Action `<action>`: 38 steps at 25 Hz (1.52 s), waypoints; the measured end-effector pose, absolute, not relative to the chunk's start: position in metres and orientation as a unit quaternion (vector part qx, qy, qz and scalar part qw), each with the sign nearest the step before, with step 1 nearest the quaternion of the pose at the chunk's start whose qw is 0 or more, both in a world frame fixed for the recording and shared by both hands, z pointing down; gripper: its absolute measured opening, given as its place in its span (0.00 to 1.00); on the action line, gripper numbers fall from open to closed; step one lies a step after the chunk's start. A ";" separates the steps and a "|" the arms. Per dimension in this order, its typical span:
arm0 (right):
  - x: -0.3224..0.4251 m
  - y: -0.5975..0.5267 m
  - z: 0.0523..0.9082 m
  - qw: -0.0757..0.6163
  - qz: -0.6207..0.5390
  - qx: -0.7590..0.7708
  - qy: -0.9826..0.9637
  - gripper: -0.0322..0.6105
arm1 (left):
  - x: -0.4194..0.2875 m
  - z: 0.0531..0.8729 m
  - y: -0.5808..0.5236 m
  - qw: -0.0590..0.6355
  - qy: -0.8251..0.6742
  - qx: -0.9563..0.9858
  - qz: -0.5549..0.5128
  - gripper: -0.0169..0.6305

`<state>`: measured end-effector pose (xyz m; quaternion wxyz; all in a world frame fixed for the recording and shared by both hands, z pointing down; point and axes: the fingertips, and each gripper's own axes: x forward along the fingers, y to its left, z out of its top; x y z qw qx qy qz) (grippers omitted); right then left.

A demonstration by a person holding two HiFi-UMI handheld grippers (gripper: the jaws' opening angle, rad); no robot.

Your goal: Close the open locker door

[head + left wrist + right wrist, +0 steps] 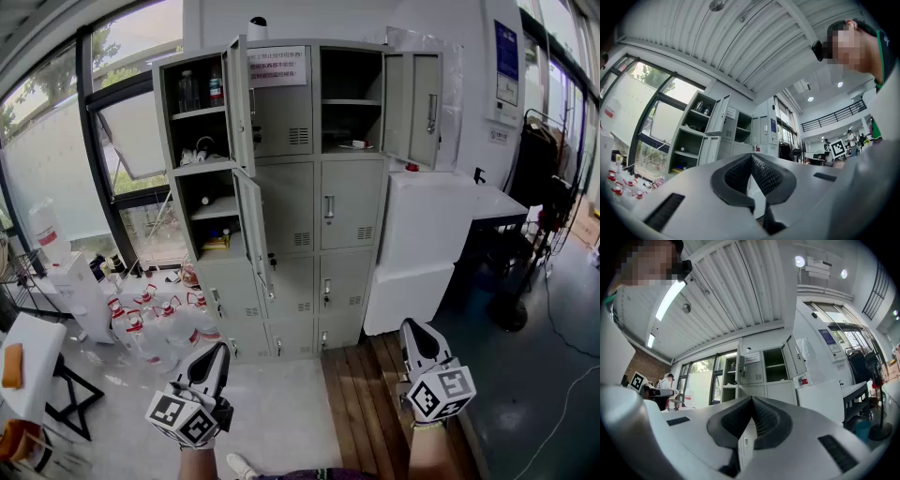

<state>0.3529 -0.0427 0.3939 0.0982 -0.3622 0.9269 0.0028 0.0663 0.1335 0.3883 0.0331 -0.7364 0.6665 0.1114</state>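
Water jugs crowd the floor left of the grey locker; white boxes stand at its right. 3 doors hang open: upper-left door, middle-left door, upper-right door. The left gripper and right gripper are low, well apart from them, fingers pressed together, empty.

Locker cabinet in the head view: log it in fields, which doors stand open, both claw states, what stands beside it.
cabinet: grey metal locker cabinet, upright, ahead of the person
open doors: top-left door, second-row left door, top-right door
left claw: shut, empty, well short of the cabinet
right claw: shut, empty, well short of the cabinet
left of cabinet: clear plastic water jugs, clustered
right of cabinet: stacked white foam boxes
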 end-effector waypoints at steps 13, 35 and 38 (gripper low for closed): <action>0.358 -0.047 0.393 0.102 0.006 -0.350 0.931 0.06 | 0.079 0.383 0.127 0.039 0.668 -0.734 0.110 0.05; 0.270 -0.114 0.387 0.119 -0.027 -0.334 0.935 0.06 | -0.013 0.383 0.041 0.018 0.683 -0.721 0.115 0.05; 0.242 -0.136 0.373 0.117 -0.011 -0.331 0.936 0.06 | -0.039 0.380 0.016 0.028 0.684 -0.720 0.115 0.05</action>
